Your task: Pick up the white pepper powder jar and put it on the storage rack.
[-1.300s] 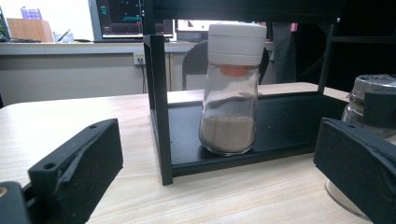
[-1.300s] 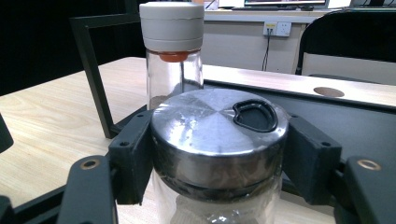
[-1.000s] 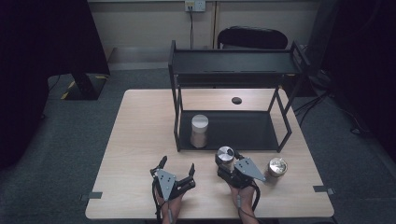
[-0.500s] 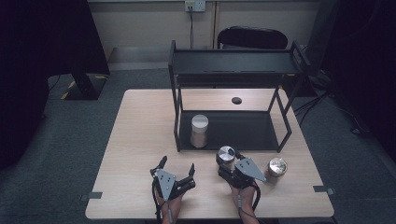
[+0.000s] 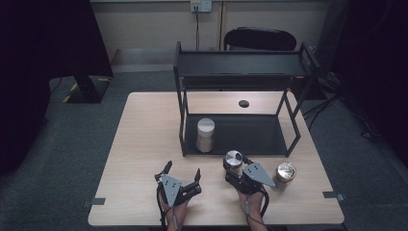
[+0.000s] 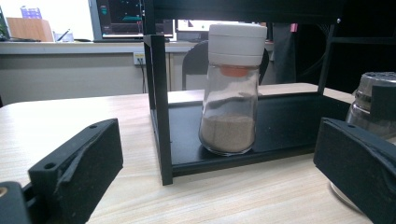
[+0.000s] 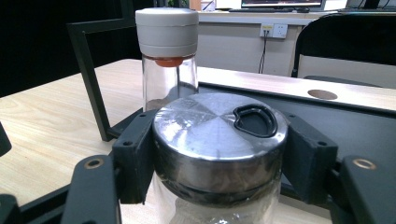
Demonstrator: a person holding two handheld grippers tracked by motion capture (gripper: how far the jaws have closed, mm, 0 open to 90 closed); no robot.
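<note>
A glass jar with a steel lid (image 5: 234,159) (image 7: 219,126) stands on the table just in front of the black rack (image 5: 240,65). My right gripper (image 5: 234,166) (image 7: 219,156) is shut on it, one jaw on each side just below the lid. A glass jar with a white cap (image 5: 205,134) (image 6: 231,93) (image 7: 168,51), holding brown powder, stands upright at the left of the rack's lower shelf (image 5: 255,137). My left gripper (image 5: 183,169) (image 6: 215,168) rests open on the table, facing that jar, with nothing between its jaws.
A second steel-lidded jar (image 5: 286,173) stands on the table right of my right gripper. The rack's top shelf is bare. A round hole (image 5: 244,103) sits in the tabletop behind the rack. A black chair (image 5: 260,38) stands beyond the table.
</note>
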